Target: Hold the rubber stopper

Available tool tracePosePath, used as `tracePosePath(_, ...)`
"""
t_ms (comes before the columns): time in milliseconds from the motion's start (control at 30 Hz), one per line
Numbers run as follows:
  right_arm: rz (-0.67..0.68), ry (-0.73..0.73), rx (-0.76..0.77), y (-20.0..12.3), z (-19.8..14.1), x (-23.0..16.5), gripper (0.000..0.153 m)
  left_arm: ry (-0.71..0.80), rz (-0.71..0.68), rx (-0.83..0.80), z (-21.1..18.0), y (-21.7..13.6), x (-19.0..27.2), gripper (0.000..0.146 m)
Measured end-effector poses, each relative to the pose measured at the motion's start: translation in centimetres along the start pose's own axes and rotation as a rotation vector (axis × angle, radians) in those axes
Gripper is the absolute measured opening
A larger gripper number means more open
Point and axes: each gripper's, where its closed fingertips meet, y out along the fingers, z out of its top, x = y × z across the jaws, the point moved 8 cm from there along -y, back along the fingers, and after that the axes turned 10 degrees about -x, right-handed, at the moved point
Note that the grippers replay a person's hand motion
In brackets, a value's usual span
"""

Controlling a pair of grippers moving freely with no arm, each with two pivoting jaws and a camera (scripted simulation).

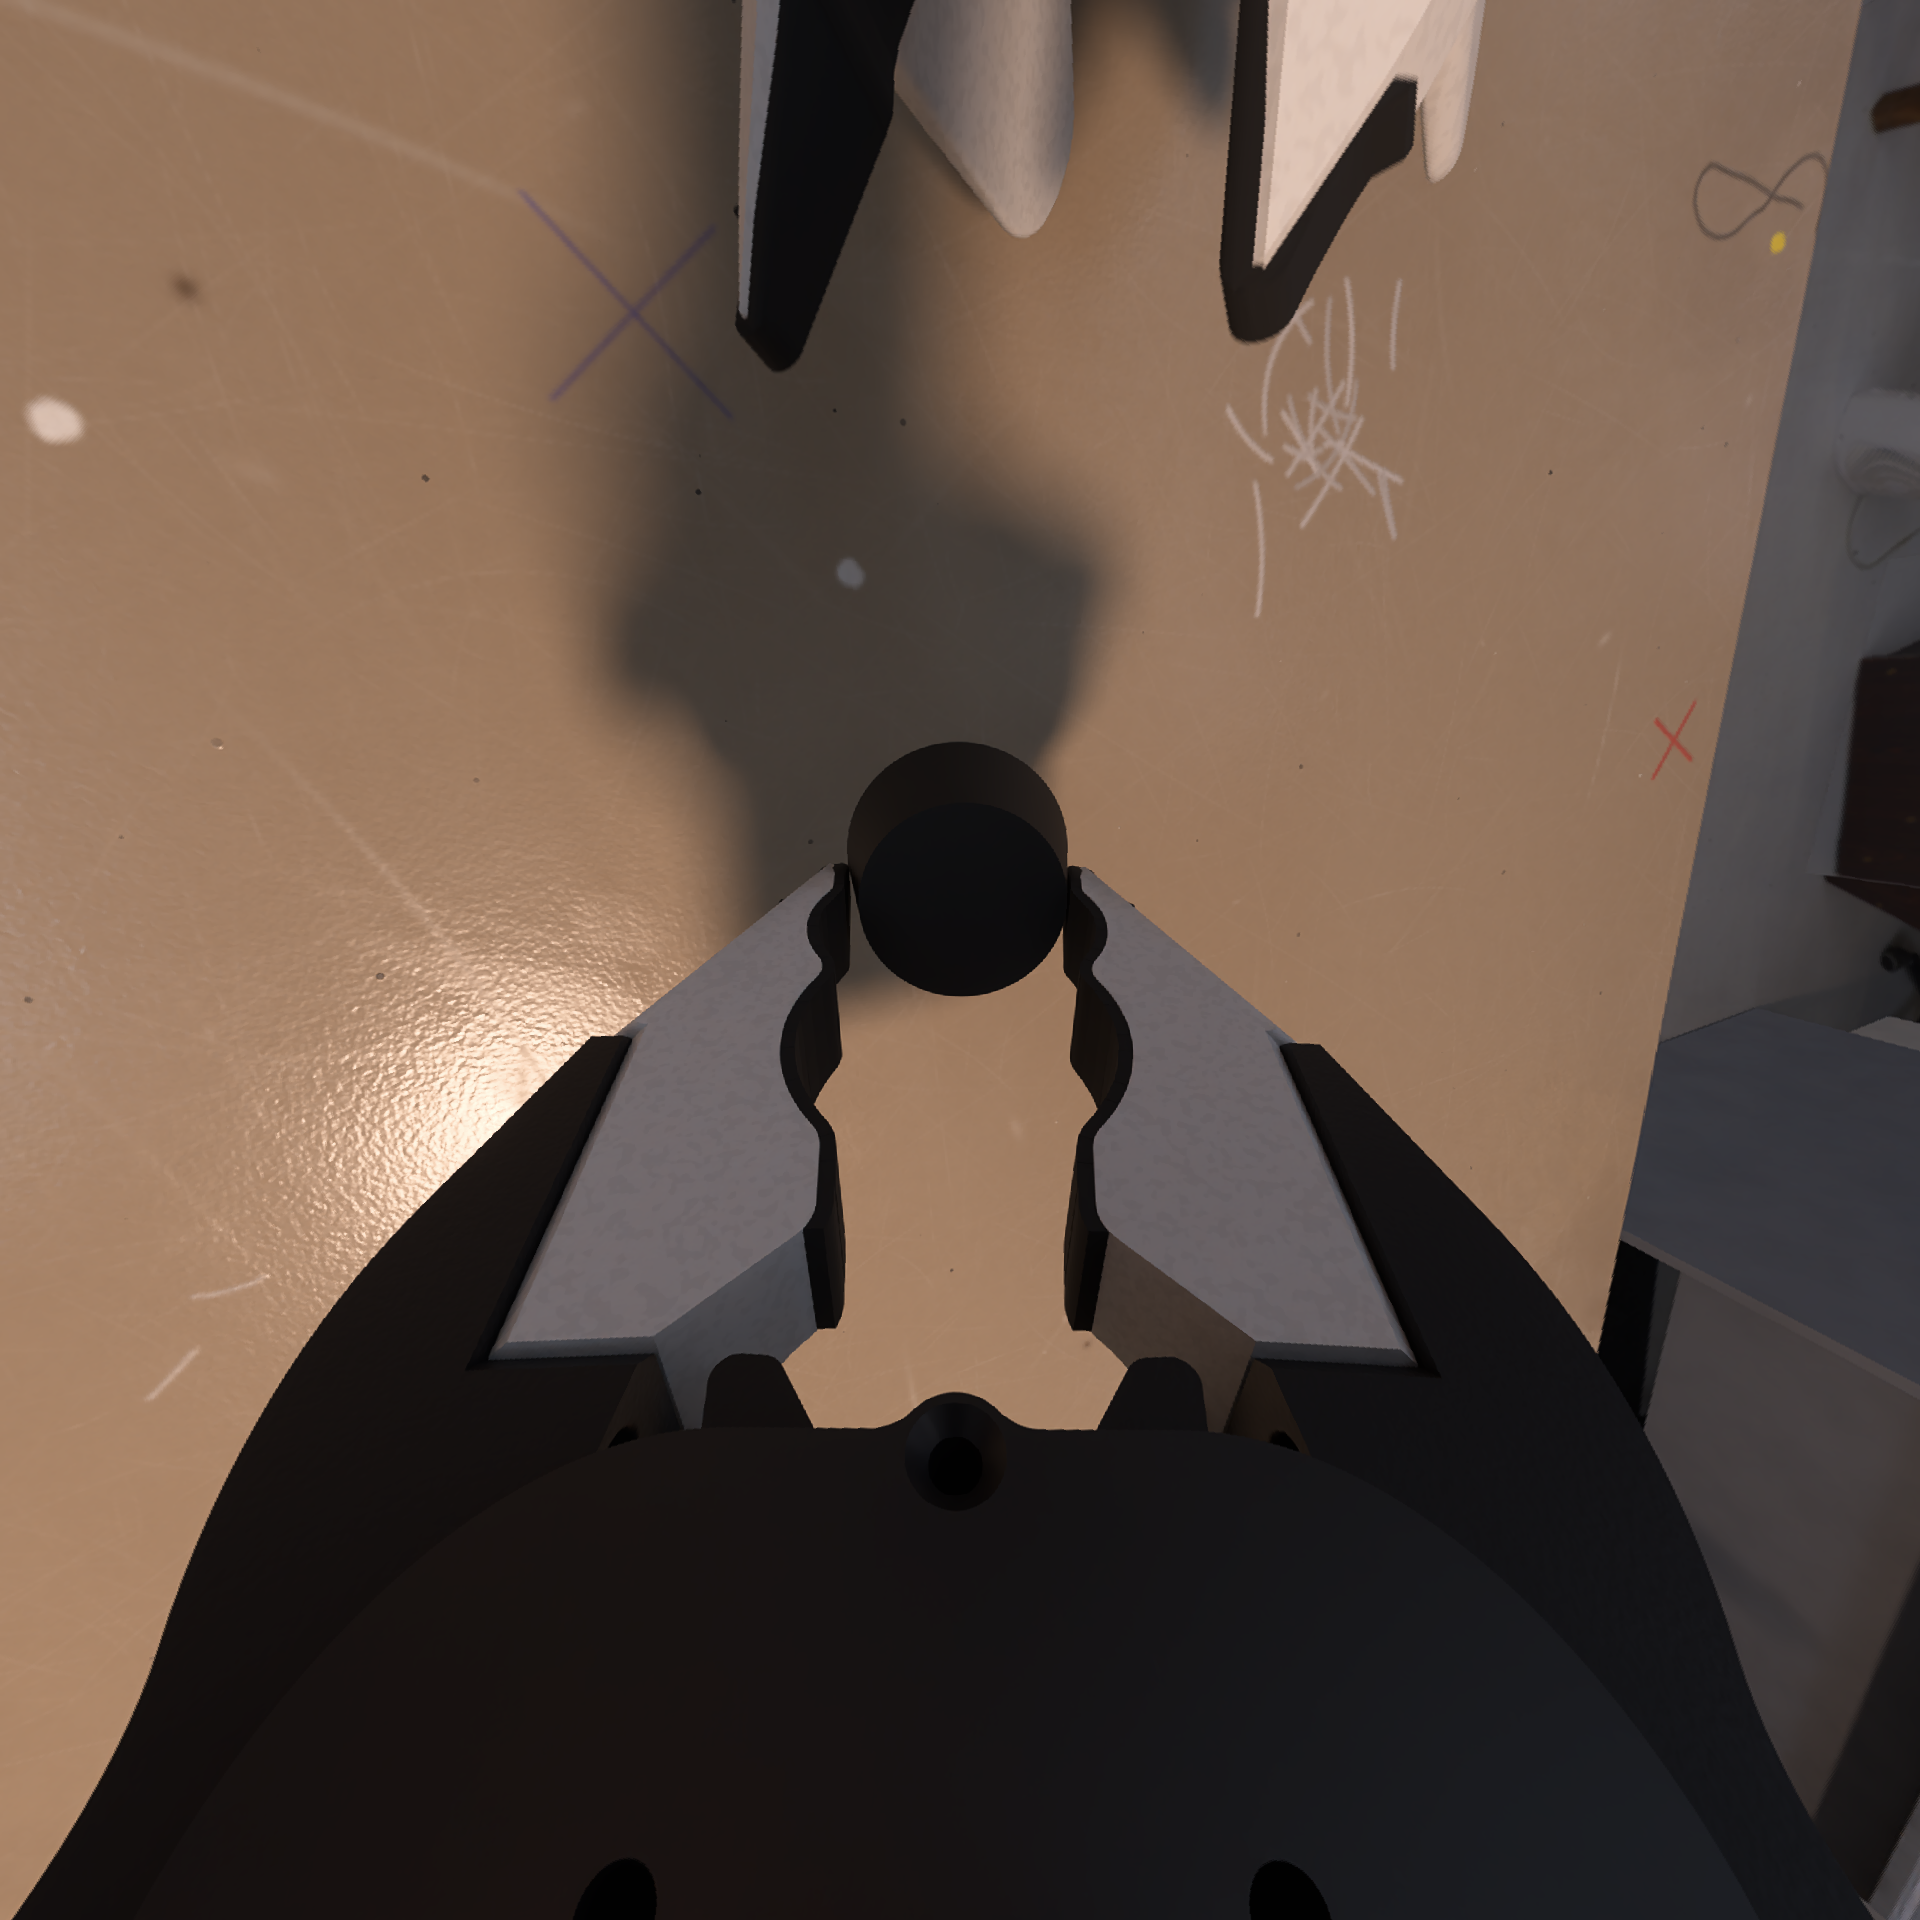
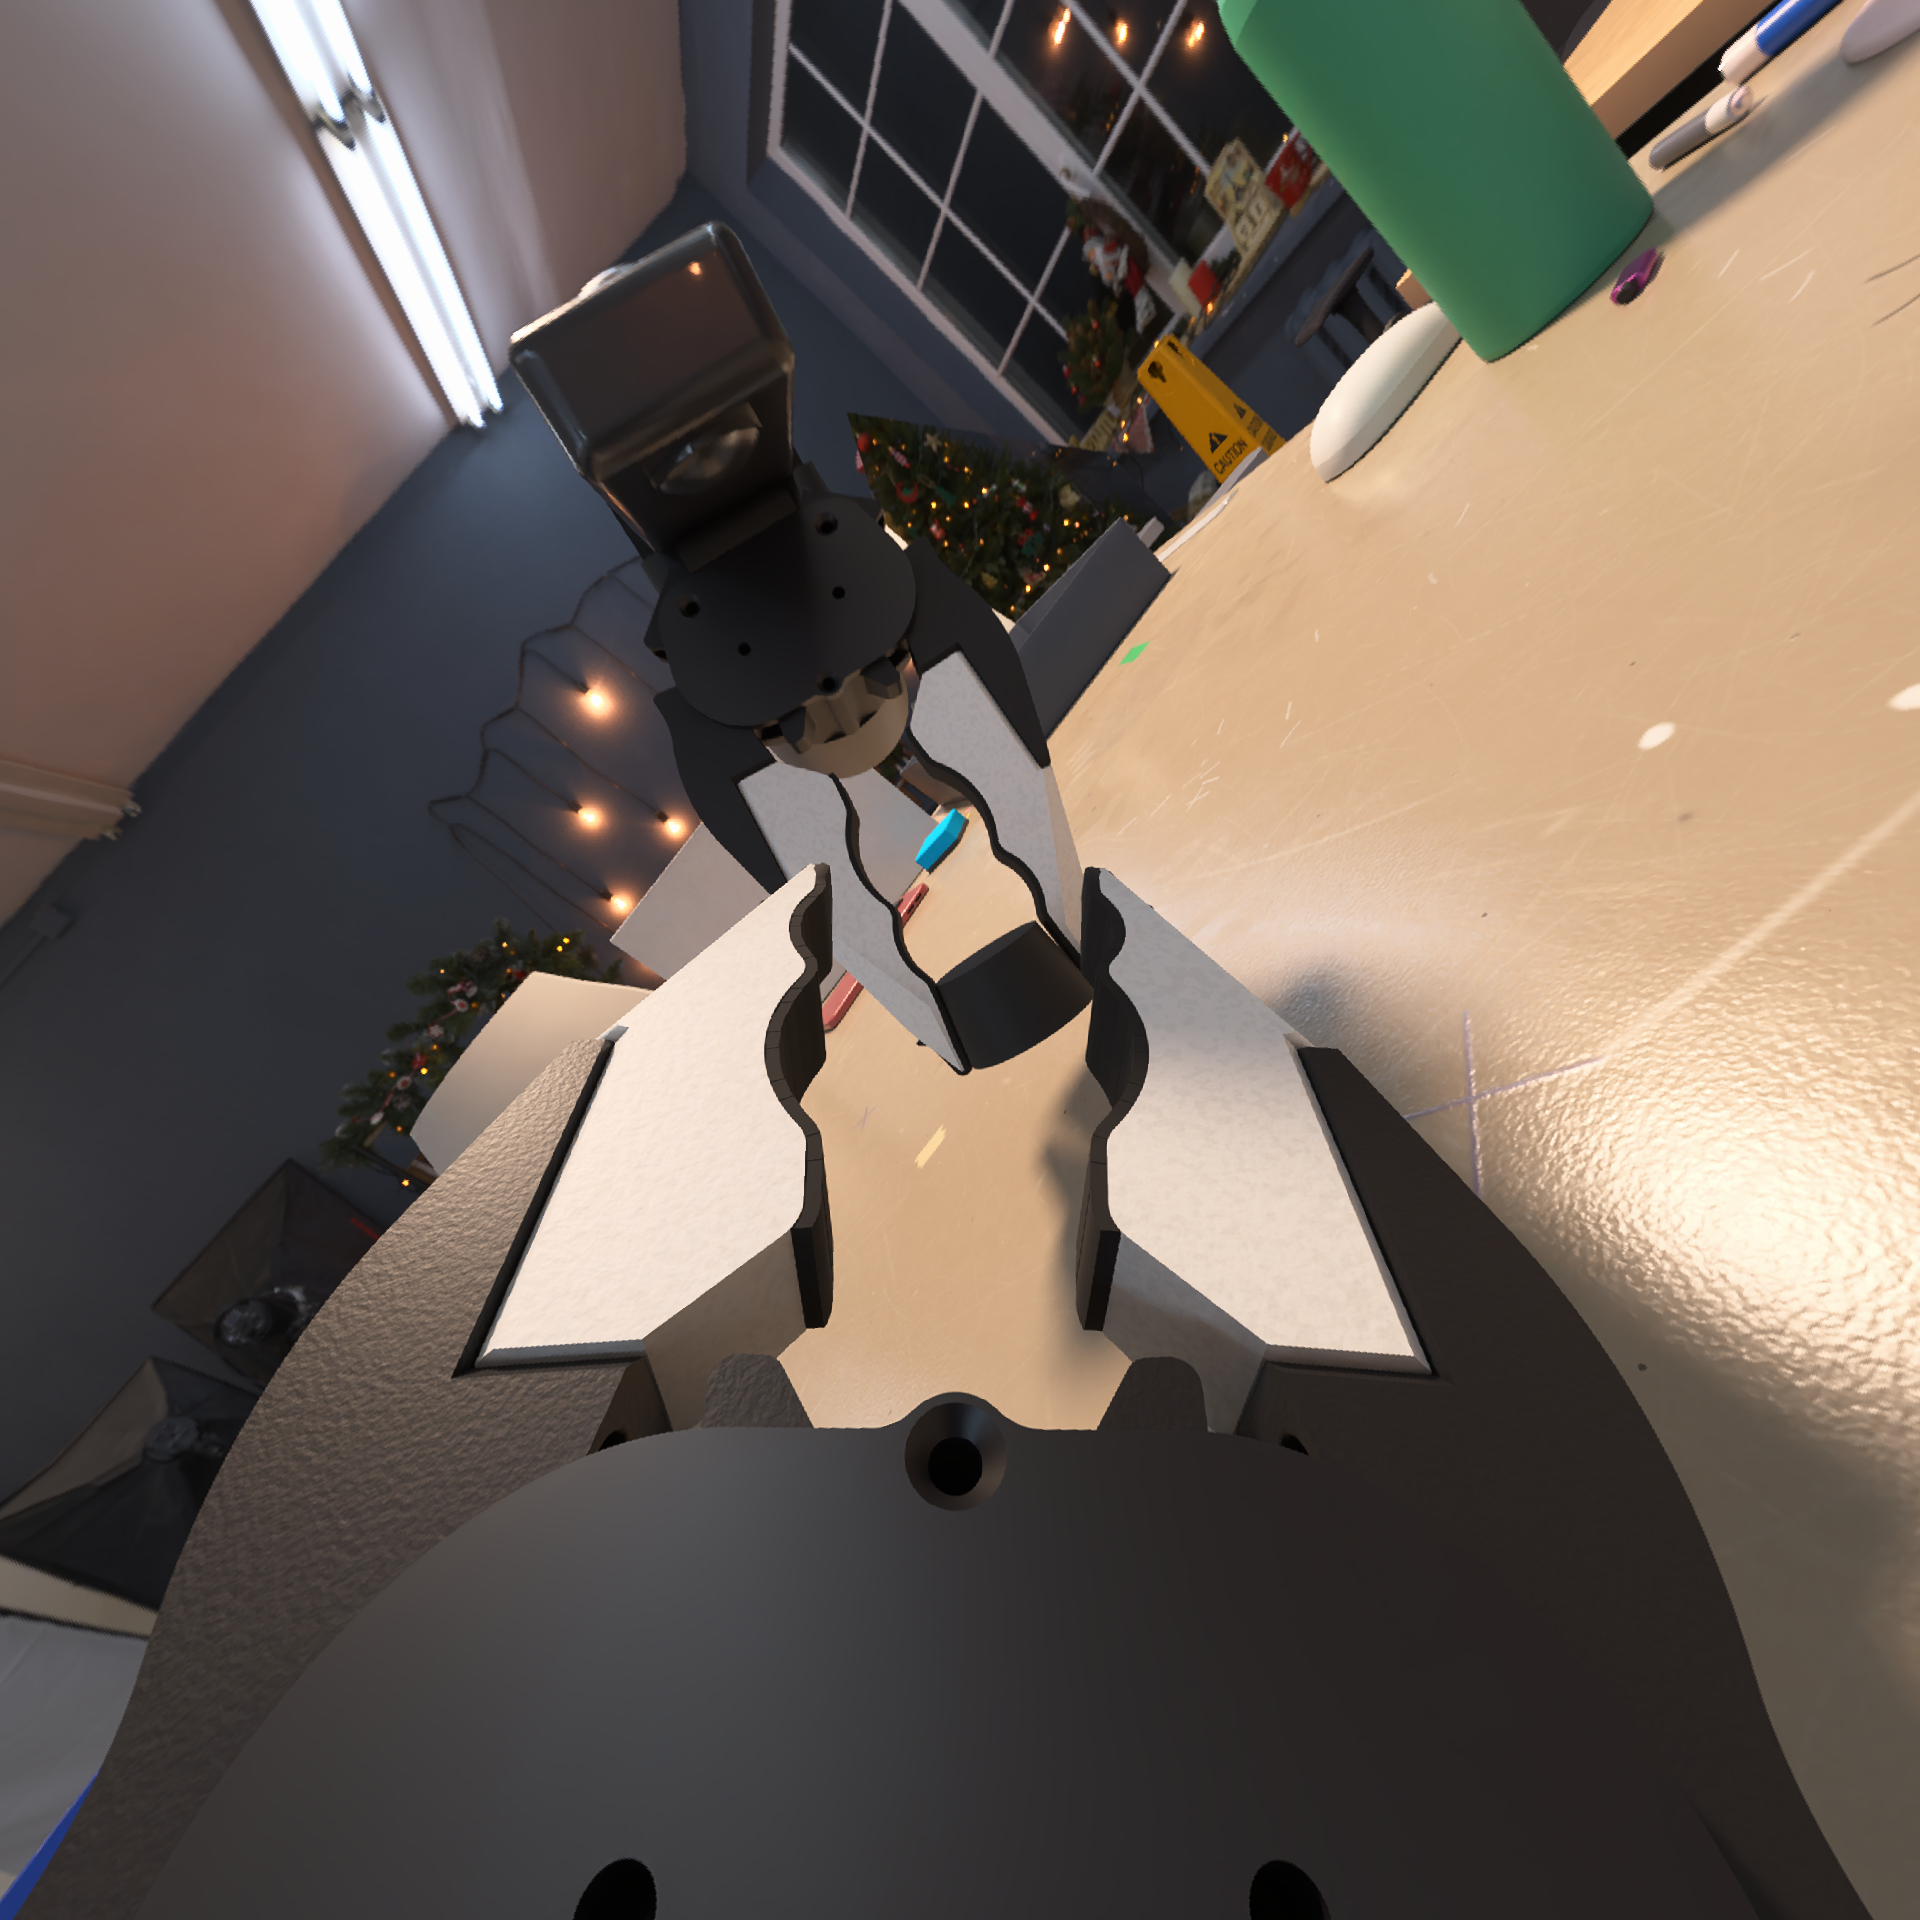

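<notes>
The left gripper (image 1: 957, 883) pinches the black rubber stopper (image 1: 957, 873) between its two fingertips, one on each side, above the tan counter (image 1: 312, 831), with its shadow on the surface below. The right gripper (image 2: 956, 894) is spread with nothing between its fingers, and it points toward the stopper. A green cylinder (image 2: 1455, 166) stands near the far edge of the counter, well apart from both grippers.
</notes>
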Motion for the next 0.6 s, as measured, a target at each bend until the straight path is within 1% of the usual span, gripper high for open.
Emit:
tracePosePath(133, -0.002, 0.001, -0.052, 0.47, -0.44, 0.00, 0.048, 0.005, 0.009, -0.009, 0.22, -0.03, 0.15, 0.041)
tracePosePath(267, 0.007, 0.005, -0.068, 0.94, -0.77, -0.14, 0.049, 0.009, 0.011, -0.016, 0.36, 0.03, 0.31, 0.041)
tracePosePath(467, -0.006, 0.006, -0.084, 0.54, -0.58, -0.05, 0.049, 0.013, 0.019, -0.052, 0.45, 0.34, 0.38, 0.041)
tracePosePath(600, -0.036, -0.017, -0.126, 0.13, -0.40, 0.08, 0.049, 0.022, 0.021, -0.073, 0.73, 0.77, 0.54, 0.041)
